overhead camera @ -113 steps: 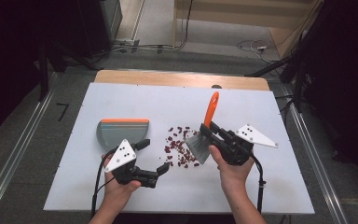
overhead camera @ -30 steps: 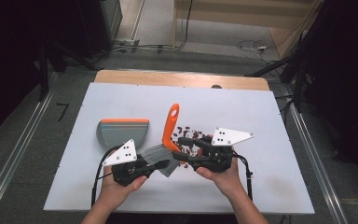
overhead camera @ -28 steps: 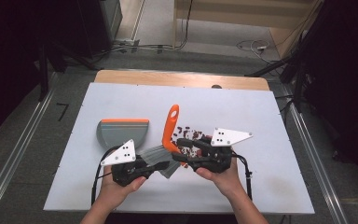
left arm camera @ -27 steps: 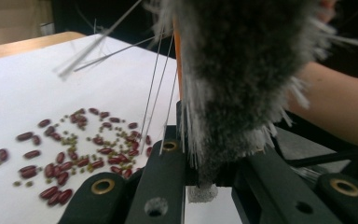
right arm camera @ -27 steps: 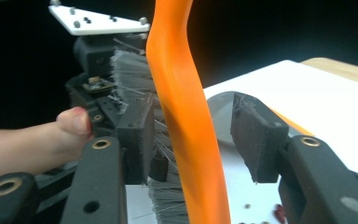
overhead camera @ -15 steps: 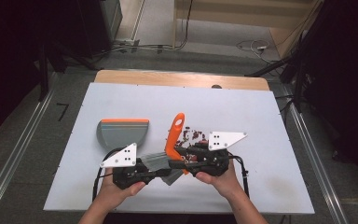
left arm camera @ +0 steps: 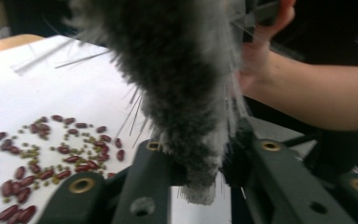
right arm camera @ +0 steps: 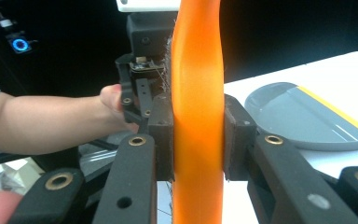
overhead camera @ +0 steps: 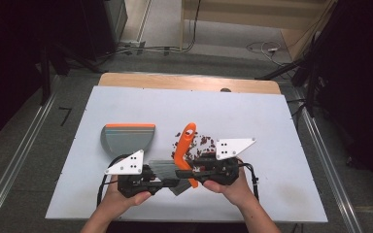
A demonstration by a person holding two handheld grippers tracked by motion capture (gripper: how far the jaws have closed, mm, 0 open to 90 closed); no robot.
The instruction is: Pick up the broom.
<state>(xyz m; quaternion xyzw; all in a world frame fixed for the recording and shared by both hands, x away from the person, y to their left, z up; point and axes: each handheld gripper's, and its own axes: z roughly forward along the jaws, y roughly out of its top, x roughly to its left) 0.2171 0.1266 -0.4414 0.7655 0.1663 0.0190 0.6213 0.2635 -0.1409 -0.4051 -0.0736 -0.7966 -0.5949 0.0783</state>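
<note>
Brush [overhead camera: 182,162] sits between the two grippers near the table's [overhead camera: 272,126] front edge, above the scattered beans [overhead camera: 201,145]. From the high view, its orange handle slants up and away from the person, with the grey bristle head low and toward the left gripper [overhead camera: 148,180]. The right gripper view shows what that view cannot: the right gripper [right arm camera: 198,140] has both pads pressed flat on the orange handle, having just closed. The left gripper view shows the bristles [left arm camera: 186,93] between its jaws, which have just eased apart slightly yet touch the tuft. A grey dustpan [overhead camera: 127,137] lies apart, left of the beans.
</note>
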